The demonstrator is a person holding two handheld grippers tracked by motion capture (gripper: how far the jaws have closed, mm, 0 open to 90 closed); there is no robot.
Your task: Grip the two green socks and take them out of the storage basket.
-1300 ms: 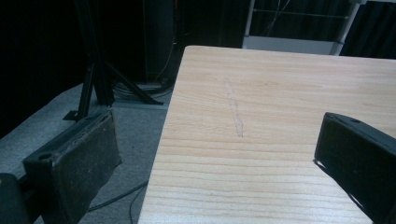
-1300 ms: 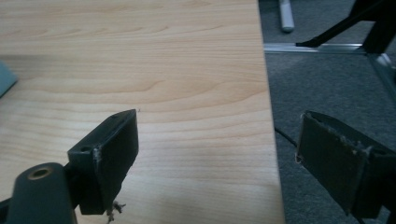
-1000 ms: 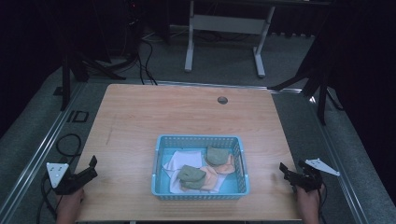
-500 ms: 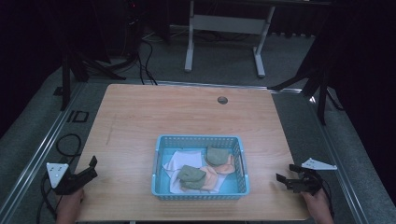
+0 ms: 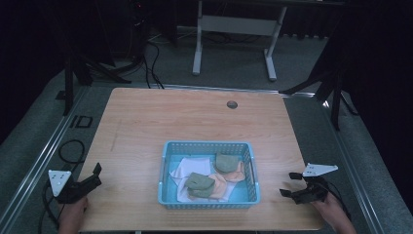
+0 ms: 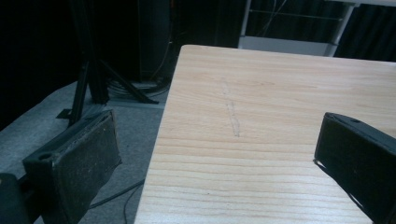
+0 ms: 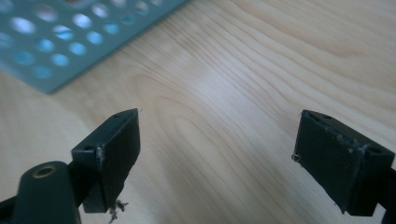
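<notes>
High view first: the blue basket sits on the wooden table, toward the person's edge. Inside it there's a white cloth, two green-grey bundles that look like rolled socks, one toward the front of the basket and one toward its back right, plus something peach coloured between them. The left gripper rests well to the left of the basket at the table's edge, jaws parted, nothing in them. The right gripper is just to the right of the basket, aimed at it, jaws spread and empty too

Left gripper view: both black jaws wide apart over bare wood and the table's left edge, well apart from the basket

Right gripper view: jaws wide, nothing between them but wood grain, and the basket's perforated wall is close ahead

So my read is that basically nothing is done yet. Everything is sitting in the basket, no item lifted or laid out on the table. The right one looks set to go in for a grab, all the picking is left to do
</notes>
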